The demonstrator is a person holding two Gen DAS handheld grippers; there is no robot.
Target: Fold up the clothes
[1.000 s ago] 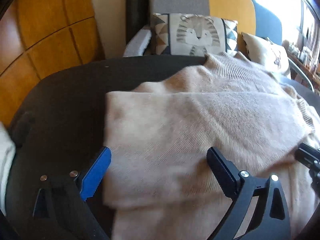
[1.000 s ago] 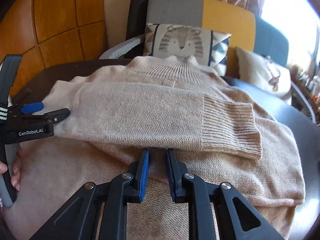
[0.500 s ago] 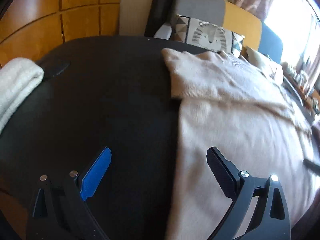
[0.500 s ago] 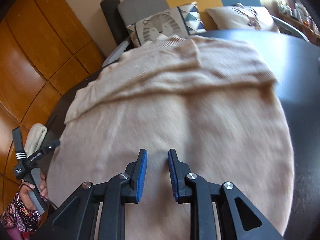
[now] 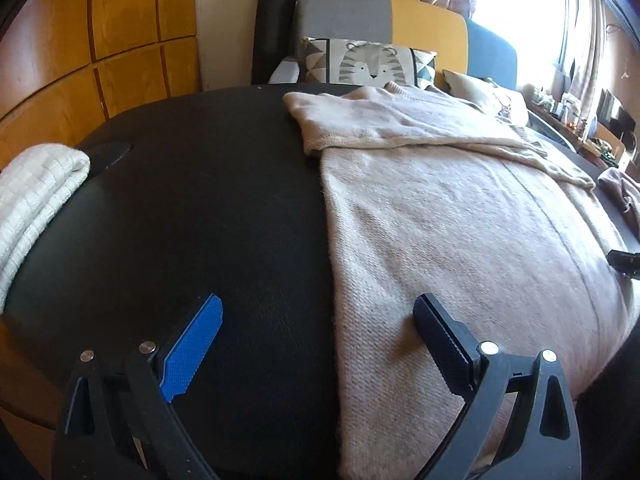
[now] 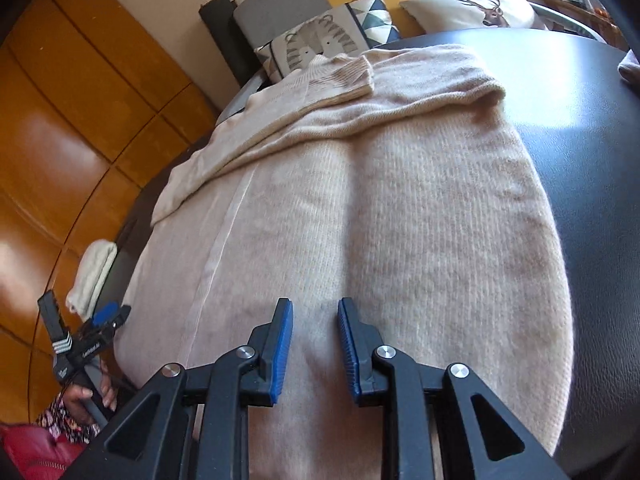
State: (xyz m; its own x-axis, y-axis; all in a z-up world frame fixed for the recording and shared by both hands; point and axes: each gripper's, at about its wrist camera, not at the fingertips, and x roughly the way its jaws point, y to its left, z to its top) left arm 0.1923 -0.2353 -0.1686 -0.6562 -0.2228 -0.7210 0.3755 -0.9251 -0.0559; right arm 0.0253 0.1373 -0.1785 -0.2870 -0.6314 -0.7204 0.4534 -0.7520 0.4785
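Sweater laid flat, both sleeves folded in, ready for the hem fold

Sweater (image 6: pixel 400 216) lay spread on the dark round surface (image 5: pixel 200 220), collar toward the sofa cushions and hem toward the person. Both sleeves were crossed over the chest, the ribbed cuff (image 6: pixel 344 76) resting near the collar.

It looked like a soft, fuzzy knit, fairly thick and light for its bulk. Judged from that, it would drape and sag wherever it was not held, and stretch if pulled from one point. The fuzz should grip the blue pads well, so slipping seemed unlikely, but a shallow pinch might catch only the top layer.

The best places to take hold appeared to be the two corners of the hem, one for each side, pinching through both layers so the lower half lifts evenly toward the collar.

The left hand-held gripper (image 5: pixel 320 340) hovered with its jaws spread wide and nothing in them, straddling the sweater's left edge. The right hand-held gripper (image 6: pixel 314 344) sat over the lower middle of the sweater, its jaws having just been opening to a narrow gap with no fabric pinched between them.

A white folded cloth (image 5: pixel 36 196) lay at the surface's left edge, well apart from the sweater
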